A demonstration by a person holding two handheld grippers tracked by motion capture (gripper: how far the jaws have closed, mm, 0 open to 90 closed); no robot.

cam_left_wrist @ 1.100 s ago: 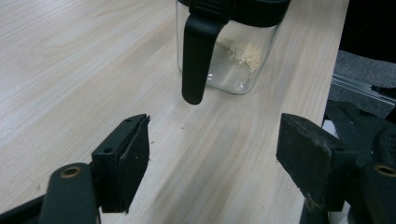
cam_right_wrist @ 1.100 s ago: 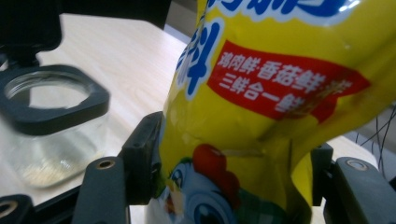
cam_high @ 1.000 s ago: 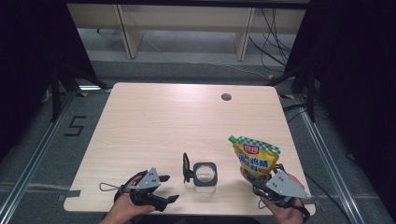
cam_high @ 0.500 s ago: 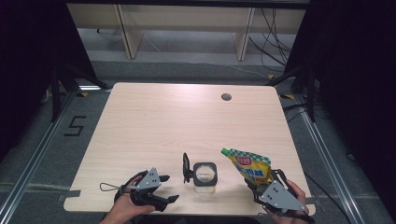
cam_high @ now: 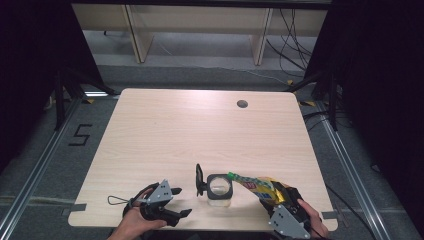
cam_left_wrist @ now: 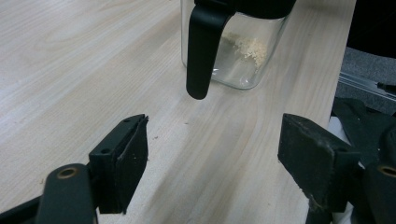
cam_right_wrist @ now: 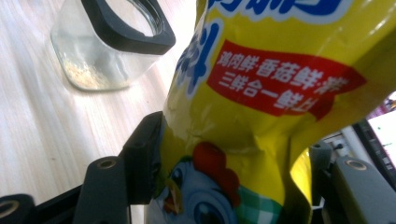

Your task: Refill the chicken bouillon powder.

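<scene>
leaning from the right gripper (cam_high: 278,199), yellow pouch (cam_high: 260,185) over glass jar (cam_high: 219,189)

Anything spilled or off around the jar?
No spill shows. The pouch, clamped in the right gripper, is tipped over the open jar, by design. Jar holds a few granules; its lid stands flipped up. Left gripper is open and holds nothing.

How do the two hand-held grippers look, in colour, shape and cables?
The left gripper and right gripper are black, each topped by a grey three-cornered plate. A thin black cable loops from the left one. The pads are flat, black and worn at the edges.
</scene>
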